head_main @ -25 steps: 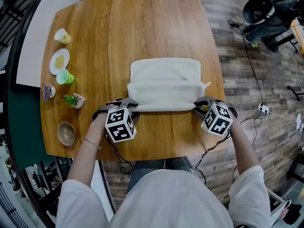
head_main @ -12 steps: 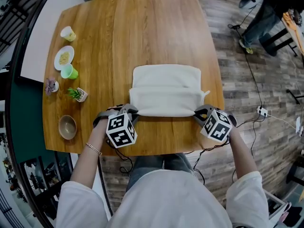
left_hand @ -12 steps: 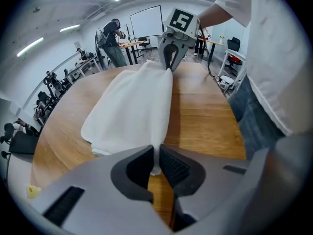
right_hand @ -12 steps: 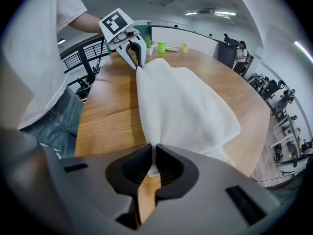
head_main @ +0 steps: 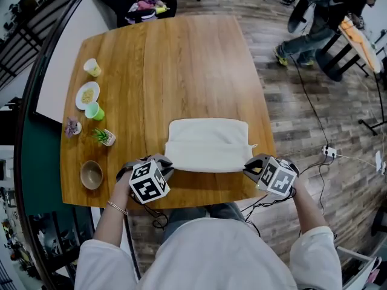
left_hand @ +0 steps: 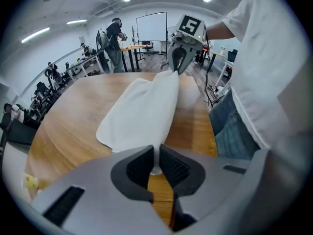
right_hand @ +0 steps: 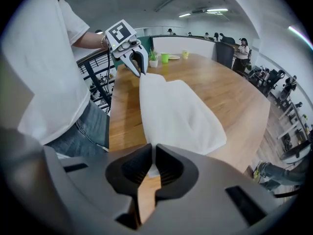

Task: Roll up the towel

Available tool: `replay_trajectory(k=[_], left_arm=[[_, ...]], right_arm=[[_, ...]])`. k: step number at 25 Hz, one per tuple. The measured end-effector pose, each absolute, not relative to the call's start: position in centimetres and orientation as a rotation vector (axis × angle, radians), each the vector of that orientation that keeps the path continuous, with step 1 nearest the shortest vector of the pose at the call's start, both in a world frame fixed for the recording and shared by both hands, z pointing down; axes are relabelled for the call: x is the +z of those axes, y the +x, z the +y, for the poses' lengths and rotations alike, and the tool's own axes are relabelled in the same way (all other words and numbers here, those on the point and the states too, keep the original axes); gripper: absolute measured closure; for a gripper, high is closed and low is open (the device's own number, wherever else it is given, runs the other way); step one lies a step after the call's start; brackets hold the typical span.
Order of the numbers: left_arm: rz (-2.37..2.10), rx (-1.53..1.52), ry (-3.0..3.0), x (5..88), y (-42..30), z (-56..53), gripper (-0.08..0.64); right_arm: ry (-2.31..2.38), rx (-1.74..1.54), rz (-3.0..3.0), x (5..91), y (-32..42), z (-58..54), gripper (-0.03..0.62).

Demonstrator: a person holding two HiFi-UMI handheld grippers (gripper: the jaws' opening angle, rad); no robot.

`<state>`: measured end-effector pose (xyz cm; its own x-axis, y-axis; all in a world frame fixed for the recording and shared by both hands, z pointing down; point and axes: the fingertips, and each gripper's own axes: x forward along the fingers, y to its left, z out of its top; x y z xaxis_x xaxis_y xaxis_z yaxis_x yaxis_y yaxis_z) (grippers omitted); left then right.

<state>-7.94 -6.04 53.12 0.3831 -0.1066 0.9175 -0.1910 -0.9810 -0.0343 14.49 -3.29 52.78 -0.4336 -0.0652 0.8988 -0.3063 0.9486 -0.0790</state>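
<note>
Towel (head_main: 208,144) near edge lifted; left gripper (head_main: 164,167) fingers, just closed, and right gripper (head_main: 249,168) fingers clamp its corners, pointing down.

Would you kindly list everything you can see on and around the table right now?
table: one, light wood, centre.
towel: one, white, folded, at the table's near edge.
cups: two, pale yellow and green, left edge.
plate: one, white, food on it, between the cups.
potted plants: two, purple and green, left edge.
bowl: one, brown, near-left corner.
bystander: one, in jeans, beyond the table, upper right.
left gripper: one, grey, jaws just closed on the towel's left corner.
right gripper: one, grey, shut on the towel's right corner.
</note>
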Motion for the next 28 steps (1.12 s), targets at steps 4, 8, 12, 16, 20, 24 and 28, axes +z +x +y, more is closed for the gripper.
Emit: replay_trajectory(k=[4, 8, 12, 16, 20, 24, 28], left_arm=[[-0.34, 1.665, 2.584, 51.2, -7.6, -9.5, 0.522], [-0.376, 1.656, 2.609, 50.0, -7.0, -13.0, 0.522], [-0.393, 1.657, 2.617, 49.8, -6.4, -16.3, 0.52], [-0.42, 1.668, 2.611, 50.8, -5.9, -19.9, 0.52], [-0.445, 1.688, 2.571, 52.5, -5.6, -23.1, 0.52], [-0.449, 1.677, 2.504, 54.5, -5.5, -25.1, 0.52], [-0.461, 1.667, 2.468, 56.1, -5.5, -25.9, 0.52]], right_arm=[[0.32, 0.249, -2.04, 50.6, 14.7, -6.0, 0.568], [0.362, 0.249, -2.047, 49.3, 15.1, -8.8, 0.568], [0.402, 0.245, -2.045, 49.1, 15.9, -12.1, 0.568], [0.432, 0.254, -2.021, 49.9, 16.4, -15.8, 0.567], [0.444, 0.281, -1.989, 51.6, 16.7, -19.4, 0.568], [0.44, 0.306, -1.953, 54.0, 16.8, -22.1, 0.566], [0.441, 0.339, -1.93, 56.1, 16.9, -23.2, 0.566]])
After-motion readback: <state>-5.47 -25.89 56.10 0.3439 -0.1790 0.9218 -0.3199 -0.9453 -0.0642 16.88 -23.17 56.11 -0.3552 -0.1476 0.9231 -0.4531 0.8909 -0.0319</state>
